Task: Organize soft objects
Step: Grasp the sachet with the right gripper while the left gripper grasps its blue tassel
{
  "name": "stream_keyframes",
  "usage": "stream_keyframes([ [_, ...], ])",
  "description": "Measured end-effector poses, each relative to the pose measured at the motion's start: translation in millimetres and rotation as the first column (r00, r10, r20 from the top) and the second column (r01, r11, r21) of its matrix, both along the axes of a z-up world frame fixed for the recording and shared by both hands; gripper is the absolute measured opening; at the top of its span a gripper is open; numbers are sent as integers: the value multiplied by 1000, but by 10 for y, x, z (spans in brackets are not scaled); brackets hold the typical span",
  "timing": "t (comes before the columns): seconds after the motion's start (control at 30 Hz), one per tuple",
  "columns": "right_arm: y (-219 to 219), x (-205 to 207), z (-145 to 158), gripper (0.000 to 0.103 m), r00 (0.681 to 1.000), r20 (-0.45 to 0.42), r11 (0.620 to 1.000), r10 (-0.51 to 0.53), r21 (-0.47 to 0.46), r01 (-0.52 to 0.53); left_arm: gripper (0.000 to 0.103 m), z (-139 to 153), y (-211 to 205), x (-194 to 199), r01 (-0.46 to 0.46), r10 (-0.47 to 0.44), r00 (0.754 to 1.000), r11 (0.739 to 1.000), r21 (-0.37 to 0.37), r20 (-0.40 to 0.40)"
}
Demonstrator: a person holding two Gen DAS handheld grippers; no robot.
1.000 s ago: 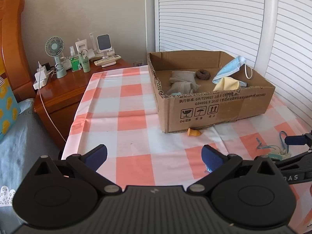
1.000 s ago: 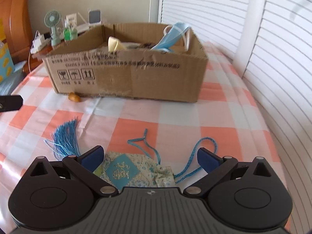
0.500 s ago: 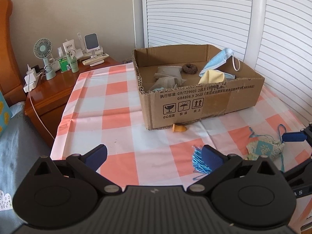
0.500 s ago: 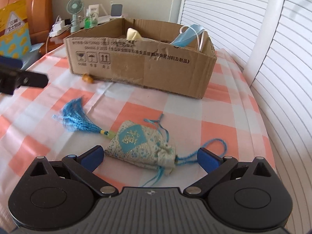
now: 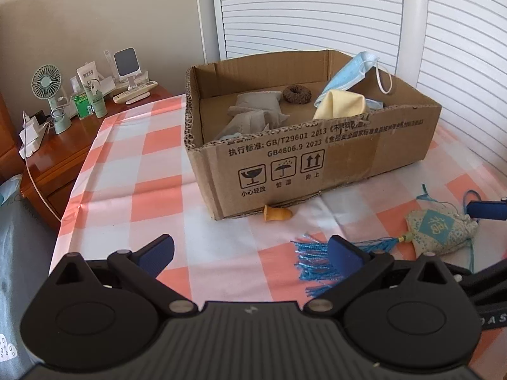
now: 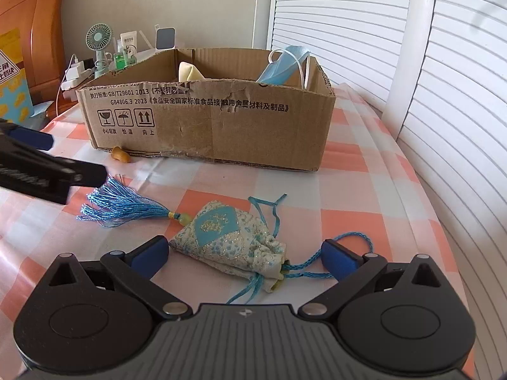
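My right claw (image 6: 244, 253) hangs spread wide, straddling the brocade sachet (image 6: 229, 237) flat on the checked tablecloth (image 6: 348, 196), ready to pinch its body clear of the cord. My left claw (image 5: 250, 250) waits open and empty near the tassel (image 5: 312, 259). The cardboard box (image 6: 221, 126) behind probably takes it.

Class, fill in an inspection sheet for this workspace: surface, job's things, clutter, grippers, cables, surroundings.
Surface: checked tablecloth.
Job's things: cardboard box holds grey cloths, yellow cloth, face mask and brown ring; sachet with blue tassel lies outside.
Clutter: orange earplug by the box.
Grippers: left gripper and right gripper open, empty.
Cables: white cable off the nightstand.
Surroundings: louvred doors, small fan.
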State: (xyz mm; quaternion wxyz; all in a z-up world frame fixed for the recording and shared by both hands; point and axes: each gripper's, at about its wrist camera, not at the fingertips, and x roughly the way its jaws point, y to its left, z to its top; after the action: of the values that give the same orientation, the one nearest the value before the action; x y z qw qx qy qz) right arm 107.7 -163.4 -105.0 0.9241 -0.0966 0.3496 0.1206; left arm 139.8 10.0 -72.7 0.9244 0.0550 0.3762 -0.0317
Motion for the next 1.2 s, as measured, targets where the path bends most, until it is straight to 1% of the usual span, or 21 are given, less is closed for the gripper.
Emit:
stream_keyframes([
  [0.1,-7,-13,1,103,1000,1,1000,4,0,-4,102,-86,-60,120,-10,10,1000,1000,24,0],
  [0.2,-10,-18,-3,103,1000,4,1000,5,1,-5,102,-146,-93,194,-13,13,1000,1000,27,-2],
  [0.27,-11,-19,-6,103,1000,5,1000,5,2,-5,102,-163,-84,210,-18,18,1000,1000,8,5],
  [0.37,-14,-22,-8,103,1000,8,1000,8,2,-8,102,-175,-46,246,-23,23,1000,999,-31,-4],
  [0.43,-19,-26,-8,103,1000,8,1000,12,3,-12,102,-184,-24,253,-41,41,999,998,-47,-5],
  [0.53,-24,-34,-10,103,1000,10,1000,16,4,-16,92,-182,-23,248,-33,33,999,997,-72,1],
  [0.57,-25,-35,-9,103,1000,11,1000,17,4,-17,83,-176,-24,244,-30,30,1000,996,-83,4],
  [0.67,-25,-38,-8,103,1000,11,1000,18,4,-18,78,-156,-40,241,-37,38,999,995,-87,2],
  [0.7,-24,-39,-9,103,1000,12,1000,18,4,-18,71,-152,-36,236,-39,40,999,995,-90,2],
  [0.73,-25,-39,-8,103,1000,11,1000,19,4,-19,68,-143,-25,225,-47,48,999,995,-91,2],
  [0.8,-20,-41,-9,103,1000,12,1000,19,4,-19,58,-126,-12,206,-54,54,999,994,-94,0],
  [0.87,-14,-43,-8,103,1000,12,1000,19,4,-19,53,-110,-11,197,-59,58,998,994,-97,-8],
  [0.93,-14,-45,-6,103,1000,12,1000,19,4,-19,53,-103,-41,183,-63,62,998,994,-95,-15],
  [1.0,-11,-44,-4,103,1000,12,1000,18,4,-18,52,-106,-91,159,-51,51,999,996,-78,-4],
  [1.07,-12,-49,-5,103,1000,13,1000,19,4,-19,53,-119,-143,153,-38,38,999,998,-46,18],
  [1.1,-11,-51,-3,103,1000,13,1000,19,4,-19,51,-123,-159,160,-28,29,999,999,-38,25],
  [1.13,-13,-53,-5,103,1000,13,1000,19,4,-19,49,-124,-167,168,-16,17,999,999,-34,30],
  [1.2,-11,-55,-3,103,1000,13,1000,21,4,-21,37,-125,-179,178,10,-9,999,999,-39,33],
])
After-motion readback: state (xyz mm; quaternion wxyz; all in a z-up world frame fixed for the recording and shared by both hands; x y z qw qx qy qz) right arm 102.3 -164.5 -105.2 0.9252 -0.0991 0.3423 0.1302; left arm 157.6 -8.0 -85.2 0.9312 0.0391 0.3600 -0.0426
